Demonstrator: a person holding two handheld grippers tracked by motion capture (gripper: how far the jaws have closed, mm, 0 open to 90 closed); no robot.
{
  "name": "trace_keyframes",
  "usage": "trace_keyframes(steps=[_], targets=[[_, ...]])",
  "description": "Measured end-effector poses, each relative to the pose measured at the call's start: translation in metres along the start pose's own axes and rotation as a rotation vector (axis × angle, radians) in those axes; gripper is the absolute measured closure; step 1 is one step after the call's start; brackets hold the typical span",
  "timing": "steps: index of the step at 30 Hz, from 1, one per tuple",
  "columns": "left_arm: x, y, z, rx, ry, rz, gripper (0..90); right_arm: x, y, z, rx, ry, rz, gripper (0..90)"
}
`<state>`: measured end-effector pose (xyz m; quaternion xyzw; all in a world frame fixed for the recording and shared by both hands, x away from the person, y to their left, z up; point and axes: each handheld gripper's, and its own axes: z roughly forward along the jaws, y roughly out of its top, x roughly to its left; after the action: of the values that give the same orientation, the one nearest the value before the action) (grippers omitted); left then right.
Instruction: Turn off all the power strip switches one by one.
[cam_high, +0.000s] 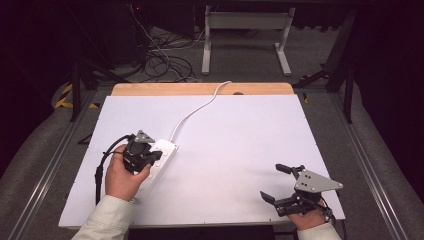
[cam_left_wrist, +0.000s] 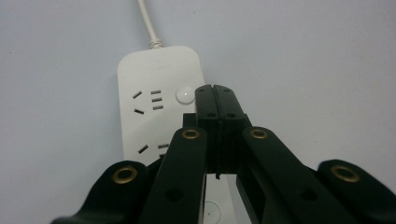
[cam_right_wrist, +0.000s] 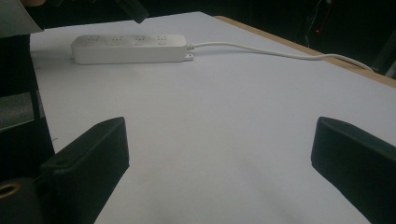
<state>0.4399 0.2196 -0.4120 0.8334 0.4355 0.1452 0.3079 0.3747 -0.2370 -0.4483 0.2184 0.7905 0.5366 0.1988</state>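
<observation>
- White power strip (cam_high: 159, 159) lies on the left half of the white table top (cam_high: 225, 150), set at a slant, its far end pointing toward the middle of the table.
- Its white cable (cam_high: 192, 113) leaves that far end and runs across the table to the wooden back edge (cam_high: 200, 89).
- Left gripper (cam_high: 141, 150) is held over the strip, pointing down at it; the person's left hand (cam_high: 121, 176) grips it from behind.
- In the left gripper view the two jaws are pressed flat together with nothing between them, tips just beside the round button (cam_left_wrist: 185, 95) at the strip's cable end.
- Whether the tips actually touch the strip's face cannot be settled from these angles; they appear at least very close.
- Right gripper (cam_high: 272, 182) rests at the near right corner of the table, well apart from the strip.
- Its jaws stand wide, bare table between them, holding nothing.
</observation>
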Motion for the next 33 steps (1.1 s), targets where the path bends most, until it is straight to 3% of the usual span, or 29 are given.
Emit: trace_keyframes(steps=[10, 16, 27, 33], targets=[[0.003, 0.008, 0.001, -0.017, -0.016, 0.005, 90.0, 0.000, 0.000, 0.001, 0.004, 0.002, -0.001, 4.6], [0.006, 0.017, 0.010, -0.023, -0.026, -0.002, 90.0, 0.000, 0.000, 0.001, 0.009, 0.000, -0.002, 4.6], [0.013, 0.020, 0.037, 0.029, 0.018, -0.005, 90.0, 0.000, 0.000, 0.001, 0.006, 0.001, 0.004, 4.6], [0.015, 0.016, 0.045, 0.047, 0.007, -0.016, 90.0, 0.000, 0.000, 0.001, 0.004, 0.001, 0.002, 4.6]])
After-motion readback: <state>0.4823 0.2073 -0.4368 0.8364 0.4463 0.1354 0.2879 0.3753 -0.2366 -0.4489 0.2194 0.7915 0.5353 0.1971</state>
